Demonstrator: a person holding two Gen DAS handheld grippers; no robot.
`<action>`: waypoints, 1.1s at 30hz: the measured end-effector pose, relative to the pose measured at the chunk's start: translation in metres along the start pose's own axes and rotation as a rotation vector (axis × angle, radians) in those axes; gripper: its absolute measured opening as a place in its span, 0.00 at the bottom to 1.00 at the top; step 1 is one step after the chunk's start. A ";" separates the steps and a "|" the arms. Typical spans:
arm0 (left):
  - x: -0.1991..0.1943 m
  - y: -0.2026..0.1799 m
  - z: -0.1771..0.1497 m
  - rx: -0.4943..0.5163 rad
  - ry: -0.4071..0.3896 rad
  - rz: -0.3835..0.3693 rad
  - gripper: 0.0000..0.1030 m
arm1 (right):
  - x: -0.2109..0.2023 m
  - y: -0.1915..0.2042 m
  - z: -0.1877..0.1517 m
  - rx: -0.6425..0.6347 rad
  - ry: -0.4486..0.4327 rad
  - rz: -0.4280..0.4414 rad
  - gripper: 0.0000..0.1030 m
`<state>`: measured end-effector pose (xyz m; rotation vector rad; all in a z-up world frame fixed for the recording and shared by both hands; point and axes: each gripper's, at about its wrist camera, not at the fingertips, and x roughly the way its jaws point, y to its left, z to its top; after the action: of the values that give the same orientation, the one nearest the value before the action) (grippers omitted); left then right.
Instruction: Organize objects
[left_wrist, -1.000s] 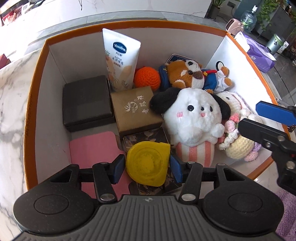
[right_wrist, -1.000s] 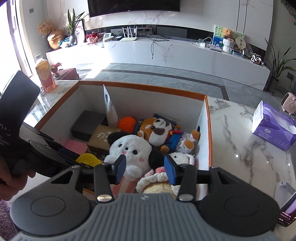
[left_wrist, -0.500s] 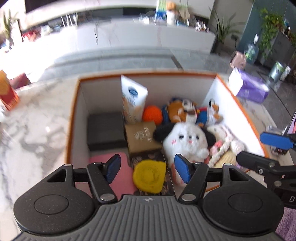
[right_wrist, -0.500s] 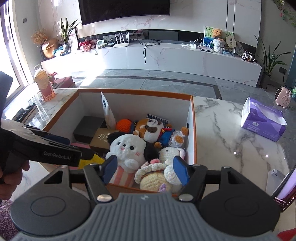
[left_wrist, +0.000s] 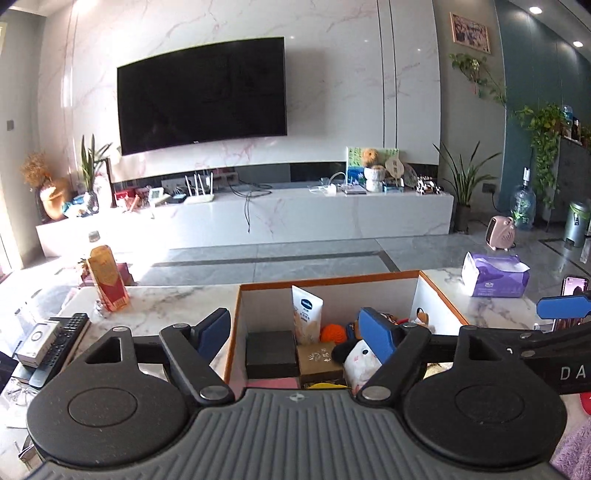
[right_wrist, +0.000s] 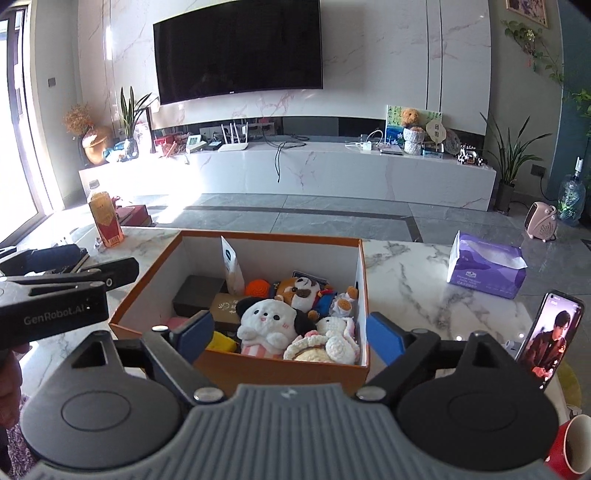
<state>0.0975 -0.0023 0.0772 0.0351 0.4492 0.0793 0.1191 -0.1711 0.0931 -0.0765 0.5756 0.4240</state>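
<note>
The left gripper has its jaws spread wide, with nothing between them. The right gripper is the same: jaws wide apart and holding nothing. Both hang in the air near the front of the orange cardboard box with white inside walls, which sits on the white marble worktop.

Just past the right jaws, inside the box, sits the fluffy white plush dog with black ears. Beside it, toward the right wall, is the cream and pink crochet doll, and behind them the brown and white plush dog in blue clothes. These toys look soft and light. They will squash, so a hold around the round body seems best.

Toward the left jaw lies a flat yellow thing, partly hidden. Farther back are the brown paper box with a white print, the dark square box, the orange knitted ball and the white Vaseline tube standing against the back wall. The boxes look stiff and easy to pinch by their sides. The tube looks smooth and may slip or tip.

Outside the box, well to the right of the jaws, are a purple tissue pack and a propped-up phone. To the left stands a bottle with a red and gold label.

Everything seems packed, so the job looks close to done.
</note>
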 end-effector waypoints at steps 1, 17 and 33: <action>-0.005 -0.001 -0.001 -0.002 -0.013 0.019 0.91 | -0.006 0.001 -0.002 0.005 -0.017 0.000 0.91; -0.038 -0.015 -0.047 -0.042 0.061 0.093 0.92 | -0.042 0.013 -0.041 0.024 -0.006 -0.034 0.99; -0.037 -0.025 -0.087 -0.058 0.247 0.093 0.92 | -0.030 0.017 -0.085 0.022 0.132 -0.066 0.99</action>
<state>0.0280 -0.0288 0.0136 -0.0110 0.6924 0.1889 0.0462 -0.1828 0.0389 -0.1031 0.7060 0.3505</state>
